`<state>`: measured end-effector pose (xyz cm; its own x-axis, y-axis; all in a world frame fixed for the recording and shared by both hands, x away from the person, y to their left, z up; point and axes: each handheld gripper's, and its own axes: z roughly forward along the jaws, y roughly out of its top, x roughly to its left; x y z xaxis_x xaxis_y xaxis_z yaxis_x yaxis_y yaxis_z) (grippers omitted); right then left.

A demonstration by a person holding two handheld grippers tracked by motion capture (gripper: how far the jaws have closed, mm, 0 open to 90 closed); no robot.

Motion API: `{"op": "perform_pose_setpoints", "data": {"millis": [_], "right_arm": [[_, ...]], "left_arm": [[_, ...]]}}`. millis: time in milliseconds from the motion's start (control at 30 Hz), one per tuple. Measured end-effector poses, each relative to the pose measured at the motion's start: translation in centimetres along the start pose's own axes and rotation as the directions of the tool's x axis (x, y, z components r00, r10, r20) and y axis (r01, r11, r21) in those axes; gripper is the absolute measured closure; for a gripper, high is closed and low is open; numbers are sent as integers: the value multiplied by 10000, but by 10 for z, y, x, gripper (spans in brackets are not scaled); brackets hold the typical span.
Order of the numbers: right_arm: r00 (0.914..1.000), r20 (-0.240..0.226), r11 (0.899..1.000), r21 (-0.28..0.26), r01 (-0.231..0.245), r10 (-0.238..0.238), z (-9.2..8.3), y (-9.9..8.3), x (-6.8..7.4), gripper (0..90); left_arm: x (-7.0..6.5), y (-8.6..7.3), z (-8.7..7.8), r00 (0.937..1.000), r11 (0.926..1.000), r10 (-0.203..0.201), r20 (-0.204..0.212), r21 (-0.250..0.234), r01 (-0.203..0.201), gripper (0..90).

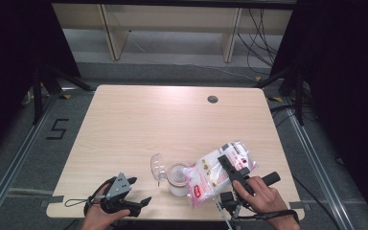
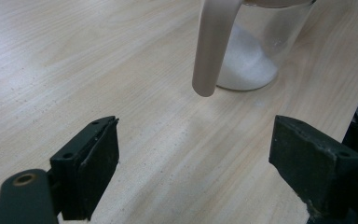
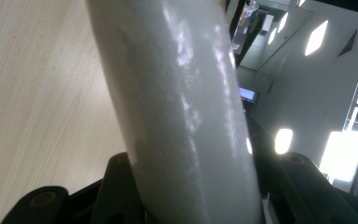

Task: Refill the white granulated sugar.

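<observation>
- While my right gripper [image 1: 231,168] stands clamped across the middle of the bag [image 1: 219,172], I hold that bag tilted with its low end over the jar [image 1: 177,179]; the white granules already lie heaped in the jar's bottom [image 2: 247,70].
- Jar: clear, upright, near the table's [image 1: 172,120] front edge, its hinged lid [image 1: 157,166] thrown open to the left. Bag mouth and jar rim overlap in the high view; whether they touch I cannot tell.
- Right gripper view: the bag's glossy white body [image 3: 177,112] fills the space between the jaws, bulging above them, so the grip is firm on a soft, shifting load.
- Left gripper [image 1: 127,189]: jaws apart, holding nothing, resting low on the table just left of the jar, its fingers [image 2: 91,165] aimed at the jar's base.
- Judgement, step in hand: pouring. To do it well I would keep the mouth centred over the opening, raise the bag's far end slowly, and avoid squeezing harder, which could burst or fold the film.
- Risk: the light jar may slide or tip if the bag nudges it; bringing my left gripper up to steady its wall would help.
</observation>
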<state>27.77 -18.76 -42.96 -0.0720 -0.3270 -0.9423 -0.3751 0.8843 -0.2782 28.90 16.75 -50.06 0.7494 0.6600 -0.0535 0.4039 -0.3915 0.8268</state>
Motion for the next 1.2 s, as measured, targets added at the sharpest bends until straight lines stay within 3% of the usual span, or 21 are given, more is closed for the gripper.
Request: {"op": "perform_pose_setpoints", "data": {"millis": [67, 100, 200, 333, 400, 467, 500, 1000, 1200], "right_arm": [[9996, -128, 9996, 161, -230, 232, -1, 0, 1, 608], [10000, -42, 10000, 12, 38, -38, 0, 0, -1, 608], [10000, 7, 10000, -5, 7, -7, 0, 0, 0, 609], [9999, -116, 10000, 32, 3, -3, 0, 0, 0, 610], [9997, -157, 9998, 121, -175, 177, -1, 0, 1, 611], [9992, -94, 9992, 88, -395, 396, 0, -1, 3, 613], [9986, -136, 9986, 99, -510, 511, 0, -1, 4, 613], [9997, -147, 9998, -3, -213, 213, 1, -1, 2, 628], [9990, -152, 9991, 38, -417, 417, 0, -1, 3, 634]], "left_arm": [[0, 0, 0, 10000, 10000, 5, -11, 1, -5, 155], [0, 0, 0, 10000, 10000, 6, -12, 5, -6, 155], [2, 0, -2, 9996, 9993, 276, -71, 237, -274, 155], [1, 0, 0, 10000, 10000, 56, -21, 48, -56, 155], [0, 0, 0, 10000, 10000, 8, -9, 7, -8, 155], [2, 0, -2, 9996, 9993, 279, -74, 233, -278, 155], [0, 0, 0, 10000, 10000, -9, -8, -22, 9, 155], [1, 0, -1, 10000, 10000, 76, -16, 58, -76, 155], [1, 0, -1, 9999, 9999, 118, -49, 96, -117, 155]]}}
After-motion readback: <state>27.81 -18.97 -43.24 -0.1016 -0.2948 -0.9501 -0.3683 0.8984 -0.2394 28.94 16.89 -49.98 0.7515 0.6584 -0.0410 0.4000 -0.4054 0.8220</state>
